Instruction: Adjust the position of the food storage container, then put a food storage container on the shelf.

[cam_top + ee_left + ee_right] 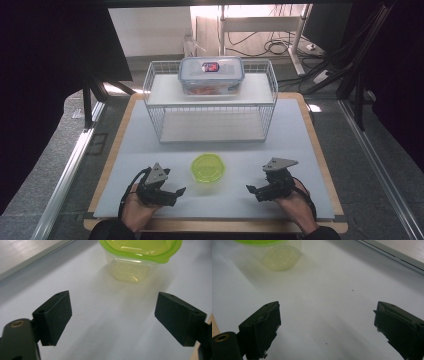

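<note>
the left tongs (181, 190) lie low over the near edge of the table (300, 150), held in a hand that comes in from the bottom of the high view, and point inward toward the middle; their jaws stand wide apart with nothing between them. the right tongs (249, 188) mirror them on the other side, also held low and pointing inward, jaws likewise spread and empty. between the two, a little farther from the person, sits the small container with a green lid (207, 167), apart from both tongs. from above it reads as a round yellow-green disc; the left gripper view, looking along its own black pads (56, 315), shows what the top view hides: a clear, slightly yellowish tub (130, 271) under the lid, tapering toward its base, standing upright on the pale table. the right gripper view catches the same tub (279, 260) at its upper left, with its round bottom seen through the wall. farther back, the high view shows a white wire rack (210, 100) with a clear lidded box (211, 75) on its upper shelf.
</note>
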Demonstrator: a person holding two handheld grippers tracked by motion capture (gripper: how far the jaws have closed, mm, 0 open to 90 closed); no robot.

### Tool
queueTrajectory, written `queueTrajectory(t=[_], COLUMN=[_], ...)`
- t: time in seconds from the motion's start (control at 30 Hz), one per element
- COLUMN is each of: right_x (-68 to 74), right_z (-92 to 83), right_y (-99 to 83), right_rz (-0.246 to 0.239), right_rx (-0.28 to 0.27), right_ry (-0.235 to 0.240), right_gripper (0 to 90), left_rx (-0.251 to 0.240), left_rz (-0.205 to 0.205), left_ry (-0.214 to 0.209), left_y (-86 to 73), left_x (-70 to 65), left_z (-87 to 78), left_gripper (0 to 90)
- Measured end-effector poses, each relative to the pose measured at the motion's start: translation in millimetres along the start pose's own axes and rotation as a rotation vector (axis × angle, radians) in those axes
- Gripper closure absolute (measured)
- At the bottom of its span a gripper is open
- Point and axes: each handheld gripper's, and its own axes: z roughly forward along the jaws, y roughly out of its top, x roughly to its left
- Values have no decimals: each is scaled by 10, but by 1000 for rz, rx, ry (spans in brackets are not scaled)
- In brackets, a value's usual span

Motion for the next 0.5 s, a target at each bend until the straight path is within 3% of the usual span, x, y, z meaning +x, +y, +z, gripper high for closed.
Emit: queueTrajectory(t=[0.13,0.33,0.5], right_x=[-1,2,6], right_z=[1,5,32], right_y=[-2,-3,1], right_rz=[1,3,32], right_rx=[0,-1,-4], right_ry=[4,9,32], right_gripper=[68,64,29], left_rx=[13,-4,-20], left_rz=[4,-1,-9], left_ry=[-1,-13,-10], left_y=[-34,-49,-61], left_x=[-11,-23,-11], left_z=[-18,-48,-57], left_gripper=[112,89,50])
